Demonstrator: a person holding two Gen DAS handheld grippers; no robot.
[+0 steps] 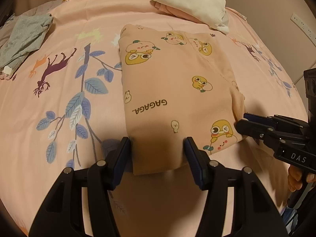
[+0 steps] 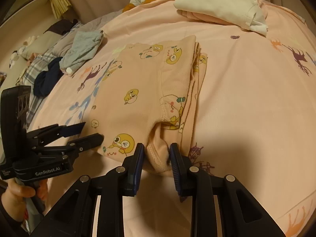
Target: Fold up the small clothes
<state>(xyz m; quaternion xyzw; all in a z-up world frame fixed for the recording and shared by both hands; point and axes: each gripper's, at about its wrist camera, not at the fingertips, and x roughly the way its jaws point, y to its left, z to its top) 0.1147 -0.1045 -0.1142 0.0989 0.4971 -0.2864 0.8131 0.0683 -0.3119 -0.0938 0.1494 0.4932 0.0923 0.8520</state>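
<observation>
A peach garment [image 1: 173,90] printed with yellow cartoon ducks and "GAGAGA" lies folded into a rectangle on the pink bedsheet [image 1: 59,130]. My left gripper [image 1: 158,148] is open, its fingers straddling the garment's near edge. My right gripper [image 2: 156,154] is open, with a sleeve cuff [image 2: 158,148] of the same garment [image 2: 142,83] between its fingers. In the left wrist view the right gripper [image 1: 242,123] sits at the garment's right edge. In the right wrist view the left gripper [image 2: 91,131] sits at its left corner.
A stack of folded white and pink clothes [image 1: 193,4] lies at the far right. A grey garment [image 1: 25,37] lies at the far left, with a dark blue one [image 2: 47,79] and a plaid blanket [image 2: 33,67] beside it. A wall socket strip [image 1: 302,25] is at the right.
</observation>
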